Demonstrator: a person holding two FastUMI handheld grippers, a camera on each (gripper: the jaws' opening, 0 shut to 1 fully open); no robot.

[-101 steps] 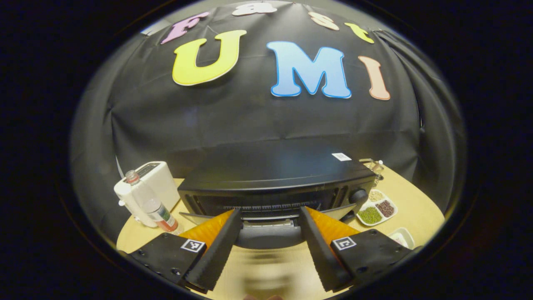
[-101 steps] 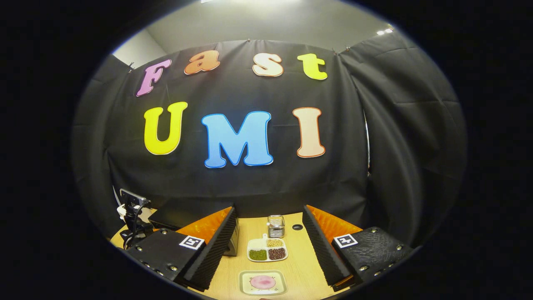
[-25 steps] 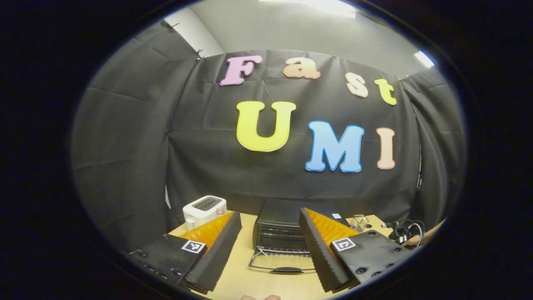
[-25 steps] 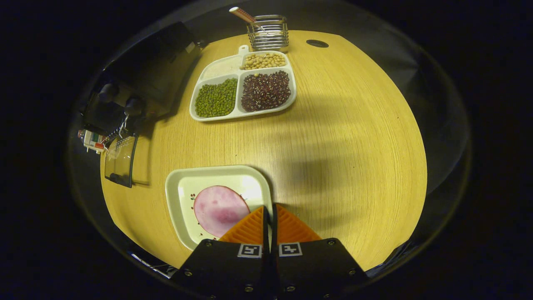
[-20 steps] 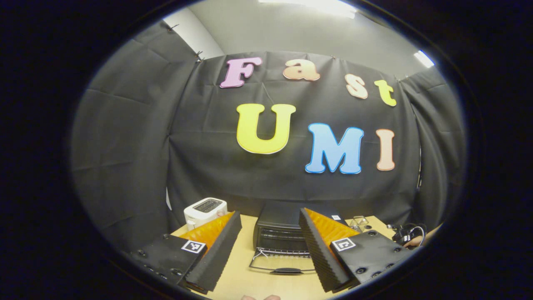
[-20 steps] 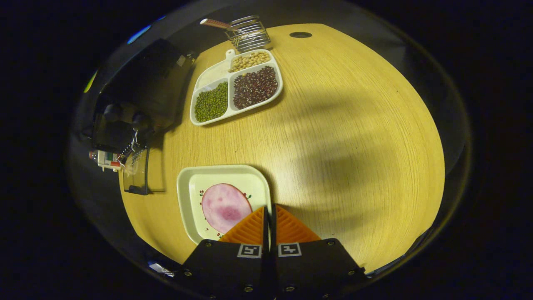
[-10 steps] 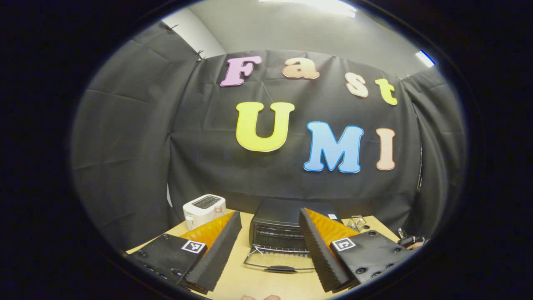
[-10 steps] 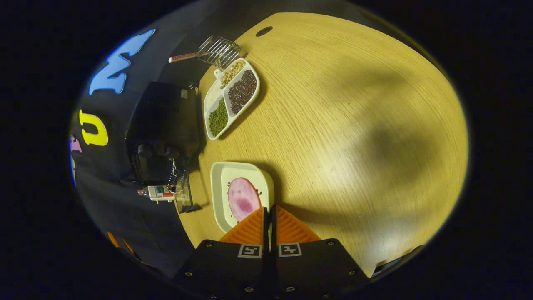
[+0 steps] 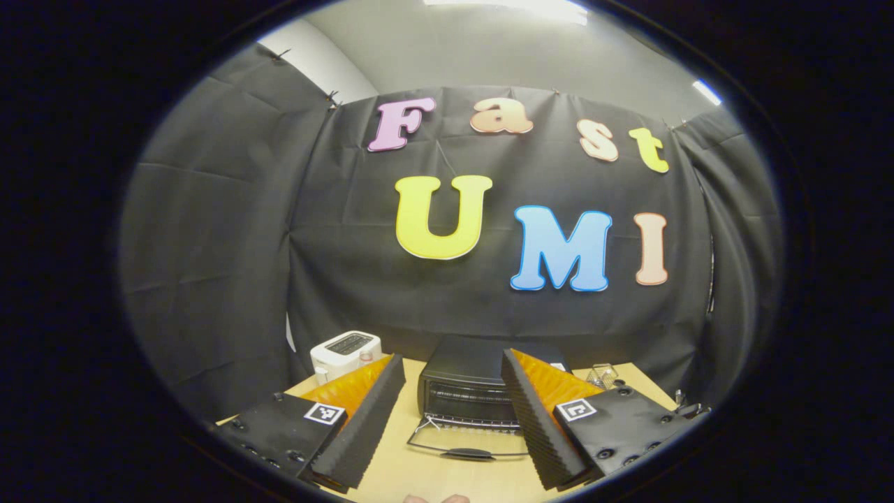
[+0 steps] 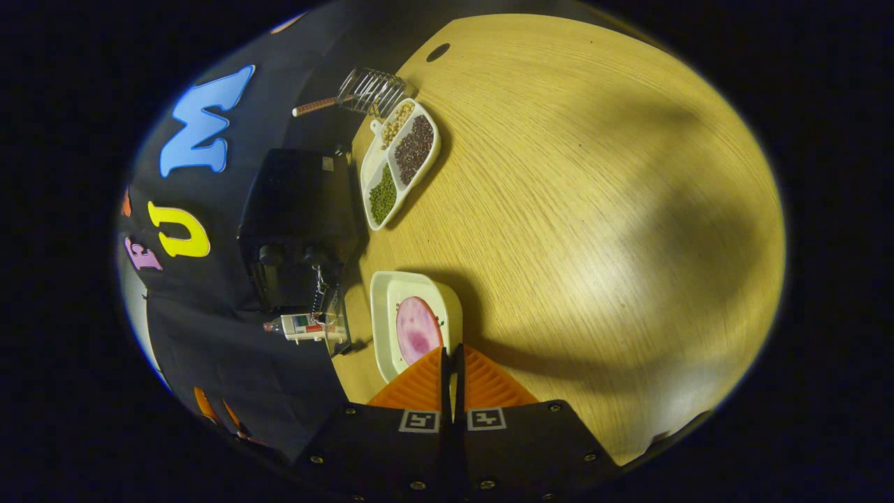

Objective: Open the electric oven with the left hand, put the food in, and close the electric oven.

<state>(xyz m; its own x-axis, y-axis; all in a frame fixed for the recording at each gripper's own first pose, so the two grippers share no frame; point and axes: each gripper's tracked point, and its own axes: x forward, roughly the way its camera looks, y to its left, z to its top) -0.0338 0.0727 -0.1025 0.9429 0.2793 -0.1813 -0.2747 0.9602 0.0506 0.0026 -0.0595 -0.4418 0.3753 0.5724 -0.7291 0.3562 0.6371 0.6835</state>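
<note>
A: What did the left gripper view show?
B: The left gripper (image 9: 452, 412), jaws wide and empty, faced the oven (image 9: 466, 383), whose door (image 9: 466, 443) lay open.

A: And the right gripper view?
B: The right gripper (image 10: 452, 370), jaws pressed together on the plate (image 10: 385, 328) rim, beside the ham slice (image 10: 417, 328).

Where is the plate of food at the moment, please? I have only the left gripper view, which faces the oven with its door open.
Observer: The plate is close to the front corner of the oven, at the knob end, with a pink slice of meat on it.
Operator: Thank you. Is the right gripper on it?
Observer: Yes, the right gripper has its fingers shut on the plate's near rim.
Operator: Is anything else close by?
Observer: A divided dish of beans lies beside the oven, beyond the plate.
</note>
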